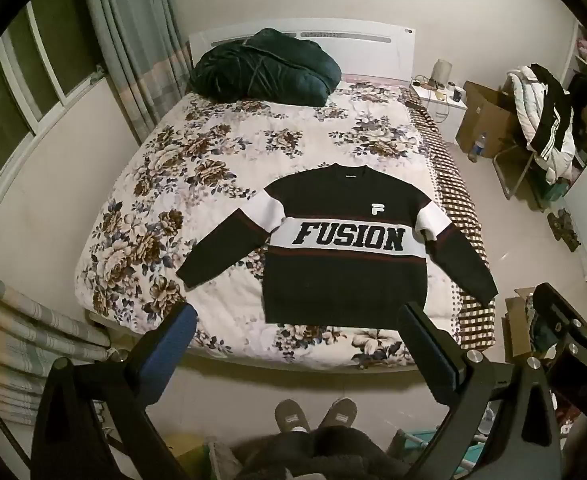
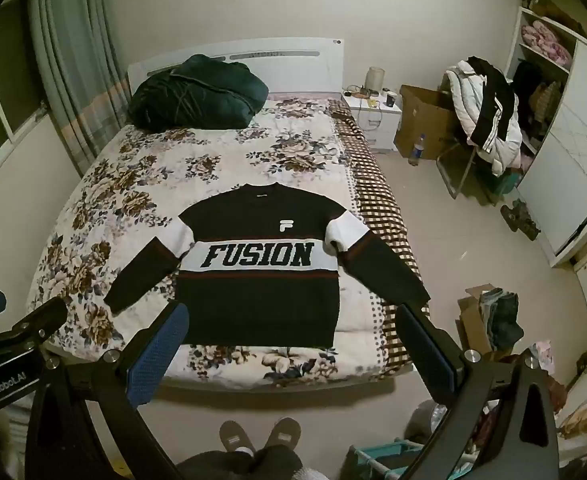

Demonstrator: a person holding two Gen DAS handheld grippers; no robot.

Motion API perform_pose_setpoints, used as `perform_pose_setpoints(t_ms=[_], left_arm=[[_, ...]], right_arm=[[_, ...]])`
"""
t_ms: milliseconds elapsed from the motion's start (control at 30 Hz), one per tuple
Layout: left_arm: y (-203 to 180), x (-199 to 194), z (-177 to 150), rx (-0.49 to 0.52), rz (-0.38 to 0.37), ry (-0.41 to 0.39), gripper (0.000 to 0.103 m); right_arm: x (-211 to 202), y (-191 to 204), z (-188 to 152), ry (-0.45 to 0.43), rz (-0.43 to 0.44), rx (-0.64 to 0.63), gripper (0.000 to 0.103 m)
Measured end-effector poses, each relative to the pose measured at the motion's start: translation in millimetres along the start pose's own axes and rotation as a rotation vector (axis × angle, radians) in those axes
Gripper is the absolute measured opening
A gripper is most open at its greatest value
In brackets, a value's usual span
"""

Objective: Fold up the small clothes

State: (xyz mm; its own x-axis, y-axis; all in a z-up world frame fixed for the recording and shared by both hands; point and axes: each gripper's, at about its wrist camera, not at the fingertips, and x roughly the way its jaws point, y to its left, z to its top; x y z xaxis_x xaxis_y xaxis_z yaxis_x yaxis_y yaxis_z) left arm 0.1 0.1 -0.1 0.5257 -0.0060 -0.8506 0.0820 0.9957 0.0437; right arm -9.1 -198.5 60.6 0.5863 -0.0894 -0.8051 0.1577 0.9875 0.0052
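Wide bed under a floral quilt [image 1: 181,184], bearing near its foot a black knit sweater [image 1: 345,276] with white FUSION band, spread flat face up, sleeves angled outward. Well short of it, above the floor: left gripper [image 1: 297,320] and right gripper [image 2: 289,320], both spread wide, grasping nothing. Folding apparently not yet begun; next, likely reaching in for a sleeve or shoulder edge.

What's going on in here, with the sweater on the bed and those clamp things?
A person stands at the foot of the bed holding a pair of tongs in each hand. The left tongs and the right tongs are both open and empty, held above the bed's near edge. The sweater lies flat, face up, sleeves spread out. Nothing is folded yet; neither pair touches it.
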Motion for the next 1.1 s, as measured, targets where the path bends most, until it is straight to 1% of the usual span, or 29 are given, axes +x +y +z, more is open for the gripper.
perform_pose_setpoints(t_ms=[533, 667, 1033, 1100], left_arm=[[1, -1, 0, -0.001, -0.001, -0.009, 0.103], [1, -1, 0, -0.004, -0.001, -0.012, 0.103], [1, -1, 0, -0.005, -0.007, -0.018, 0.103], [-2, -8, 6, -0.005, -0.005, -0.02, 0.103]], right_arm=[[-4, -7, -7, 0.003, 0.004, -0.009, 0.103], [-9, 1, -10, 0.002, 0.006, -0.012, 0.103], [-13, 0, -10, -0.004, 0.009, -0.01, 0.103], [-20, 5, -8, -0.005, 0.013, -0.01, 0.103]])
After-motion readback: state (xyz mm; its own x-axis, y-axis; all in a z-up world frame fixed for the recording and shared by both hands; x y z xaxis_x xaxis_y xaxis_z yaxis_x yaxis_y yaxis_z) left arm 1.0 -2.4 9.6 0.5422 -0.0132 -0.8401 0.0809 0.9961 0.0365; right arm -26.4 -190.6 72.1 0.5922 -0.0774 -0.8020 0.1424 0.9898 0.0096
